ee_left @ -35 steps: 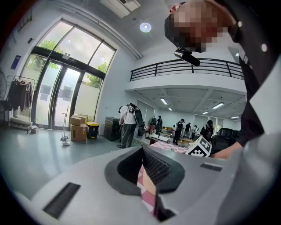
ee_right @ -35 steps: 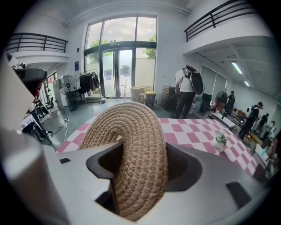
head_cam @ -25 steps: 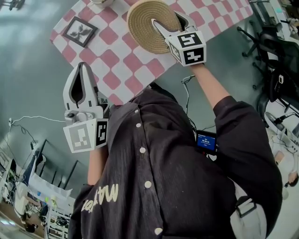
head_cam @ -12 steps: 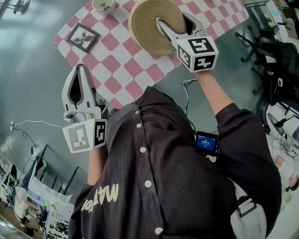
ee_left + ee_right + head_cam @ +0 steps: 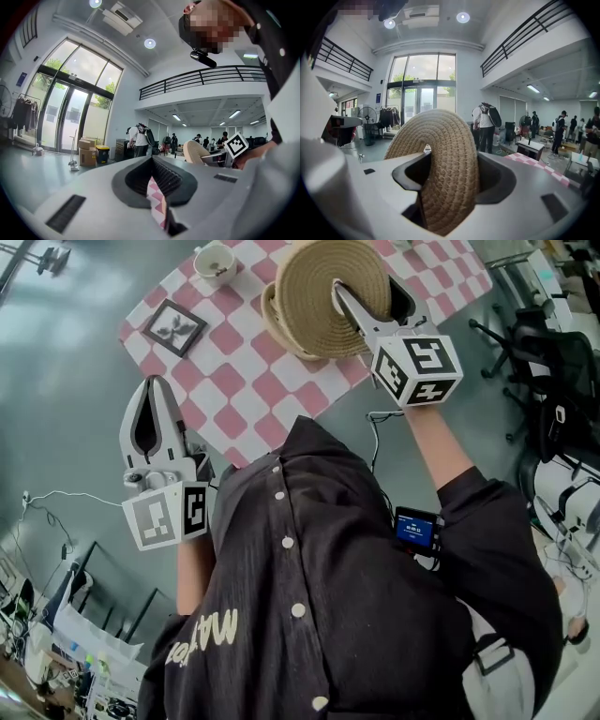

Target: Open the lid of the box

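A round woven rope lid [image 5: 323, 287] is tilted up off a woven basket box [image 5: 273, 322] on the checkered table [image 5: 239, 371]. My right gripper [image 5: 368, 298] is shut on the lid's near edge, one finger over it and one under. In the right gripper view the lid [image 5: 440, 154] stands on edge between the jaws of the right gripper [image 5: 450, 176]. My left gripper [image 5: 153, 382] is shut and holds nothing, off the table's near-left edge. In its own view the left gripper [image 5: 153, 161] has its tips together, with a strip of checkered cloth [image 5: 157, 204] showing behind.
A small framed picture [image 5: 175, 326] and a white cup [image 5: 215, 262] sit on the table left of the box. Black office chairs [image 5: 548, 352] stand to the right. A cable [image 5: 375, 423] hangs by the table edge. Several people stand in the hall beyond.
The right gripper has risen with the lid, tilting it up so the box rim now shows beneath. The left gripper has barely moved.
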Motion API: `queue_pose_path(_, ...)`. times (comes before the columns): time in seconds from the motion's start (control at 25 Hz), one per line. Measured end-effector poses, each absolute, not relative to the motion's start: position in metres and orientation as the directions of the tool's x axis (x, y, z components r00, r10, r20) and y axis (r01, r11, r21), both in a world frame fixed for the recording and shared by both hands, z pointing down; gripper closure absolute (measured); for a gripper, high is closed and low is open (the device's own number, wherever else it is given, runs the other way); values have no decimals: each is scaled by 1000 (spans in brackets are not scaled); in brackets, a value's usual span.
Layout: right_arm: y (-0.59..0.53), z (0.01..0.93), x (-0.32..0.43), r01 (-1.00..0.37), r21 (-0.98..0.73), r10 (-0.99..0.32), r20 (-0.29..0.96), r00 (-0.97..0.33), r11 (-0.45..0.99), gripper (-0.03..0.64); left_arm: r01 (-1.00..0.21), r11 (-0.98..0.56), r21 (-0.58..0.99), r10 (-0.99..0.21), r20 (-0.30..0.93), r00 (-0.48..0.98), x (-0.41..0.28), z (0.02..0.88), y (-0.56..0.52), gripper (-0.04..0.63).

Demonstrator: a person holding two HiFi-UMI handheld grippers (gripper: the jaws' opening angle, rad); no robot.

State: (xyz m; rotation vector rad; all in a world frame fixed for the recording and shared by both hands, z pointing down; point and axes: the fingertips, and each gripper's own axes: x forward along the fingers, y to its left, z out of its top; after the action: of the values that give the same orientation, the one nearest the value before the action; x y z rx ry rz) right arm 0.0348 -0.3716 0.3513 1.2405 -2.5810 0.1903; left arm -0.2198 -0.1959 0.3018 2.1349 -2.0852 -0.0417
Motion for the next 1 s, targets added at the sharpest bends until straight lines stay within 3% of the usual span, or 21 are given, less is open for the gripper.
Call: queue_pose_path(1.0,-343,254,57,-821,-41,-817,83,-571,569,334,-991,117,69,-993,-13,-118,-292,257,-176,584)
